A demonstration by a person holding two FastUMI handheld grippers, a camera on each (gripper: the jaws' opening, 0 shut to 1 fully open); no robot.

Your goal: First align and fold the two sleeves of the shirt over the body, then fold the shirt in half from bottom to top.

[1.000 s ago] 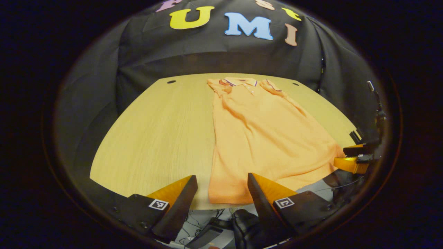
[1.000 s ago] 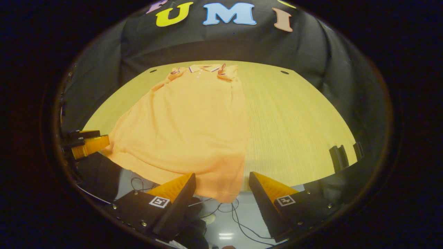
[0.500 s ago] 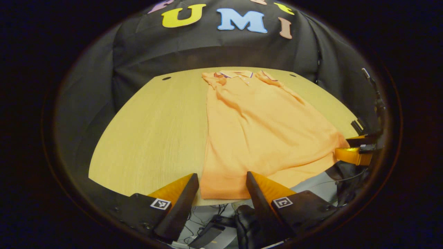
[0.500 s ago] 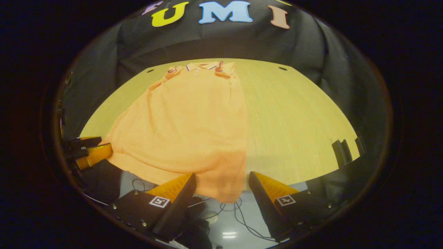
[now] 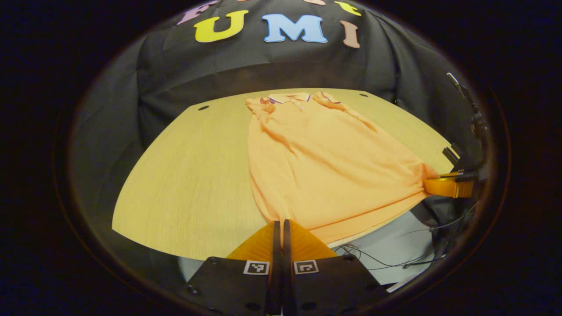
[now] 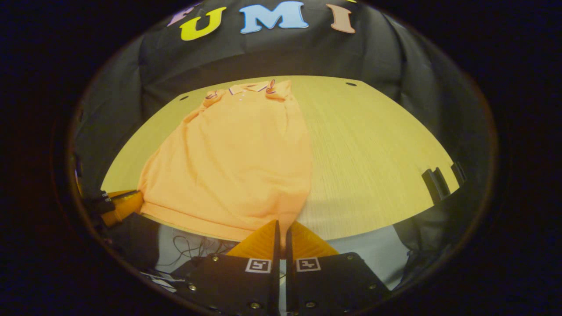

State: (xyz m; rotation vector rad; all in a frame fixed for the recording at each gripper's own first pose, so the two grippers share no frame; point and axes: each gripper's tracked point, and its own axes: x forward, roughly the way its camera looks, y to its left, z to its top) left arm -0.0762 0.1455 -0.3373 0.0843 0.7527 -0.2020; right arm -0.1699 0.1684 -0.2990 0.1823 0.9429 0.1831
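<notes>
An orange polo shirt point(image 5: 325, 162) lies flat on the wooden table point(image 5: 189, 175), its collar point(image 5: 290, 97) at the far edge and both sleeves folded in over the body. In the left gripper view my left gripper point(image 5: 279, 224) is shut on the hem's near left corner at the table's front edge. My right gripper point(image 5: 448, 186) holds the hem's other corner far to the right. In the right gripper view the shirt point(image 6: 237, 162) runs away from my right gripper point(image 6: 281, 224), which is shut on the hem's right corner. The left gripper point(image 6: 120, 202) sits at the hem's far left.
A black bracket point(image 6: 434, 184) is clamped to the table's right edge, also seen as the bracket point(image 5: 452, 154). Small holes point(image 5: 203, 107) mark the far corners. Cables point(image 5: 386, 256) lie on the pale floor below the front edge. Bare wood point(image 6: 373, 153) flanks the shirt.
Both grippers were open around the hem corners half a second ago; both have now closed on them. The hem's corners are drawn up off the table's edge.
</notes>
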